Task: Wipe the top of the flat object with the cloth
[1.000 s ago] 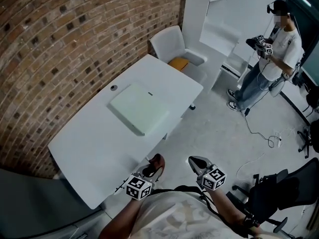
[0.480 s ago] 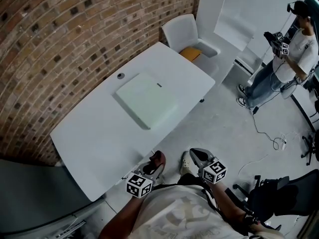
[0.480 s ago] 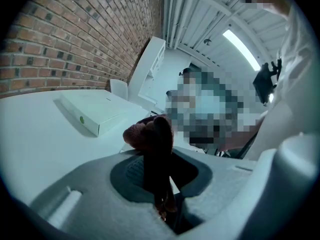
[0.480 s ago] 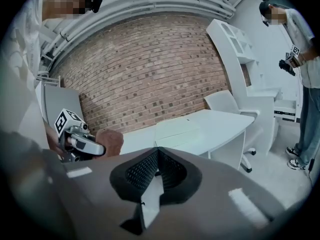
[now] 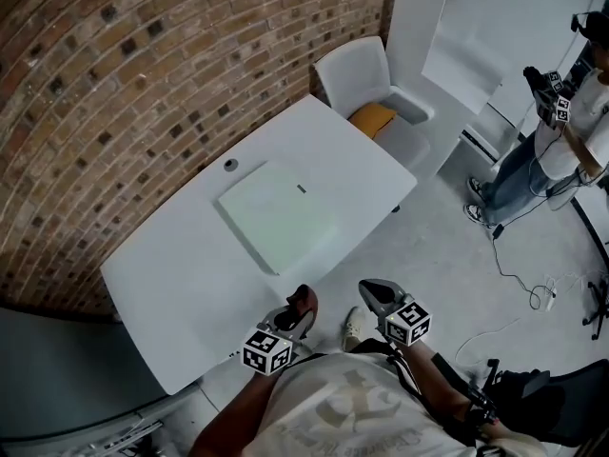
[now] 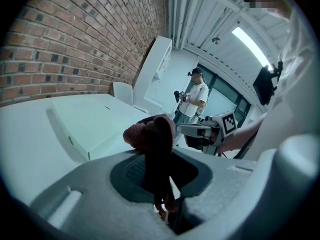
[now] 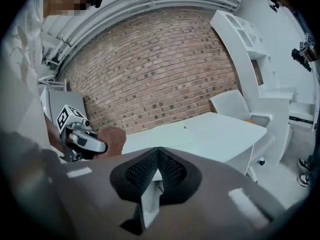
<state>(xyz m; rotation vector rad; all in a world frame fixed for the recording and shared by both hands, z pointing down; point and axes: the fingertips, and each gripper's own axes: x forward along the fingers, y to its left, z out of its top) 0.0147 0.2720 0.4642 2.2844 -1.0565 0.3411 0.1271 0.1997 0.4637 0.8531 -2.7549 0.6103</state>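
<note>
Cloth, reddish-brown and bunched, is pinched in the left gripper in the head view, low in the frame just by the near edge of the white table. The flat object, a pale green slab, lies on the middle of that table, well apart from the cloth. The right gripper hangs beside the left one, off the table and over the grey floor. A white chair with a yellow seat pad stands at the table's far end by the brick wall, and another person stands at the far right.

From the left gripper view, the jaws are clamped on the cloth, which bulges out past their tips and hangs down between them; the slab lies ahead to the left on the tabletop, not touched.

From the right gripper view, the jaws are pressed together with nothing between them; the left gripper and its cloth show at the left, with the table and chair beyond
</note>
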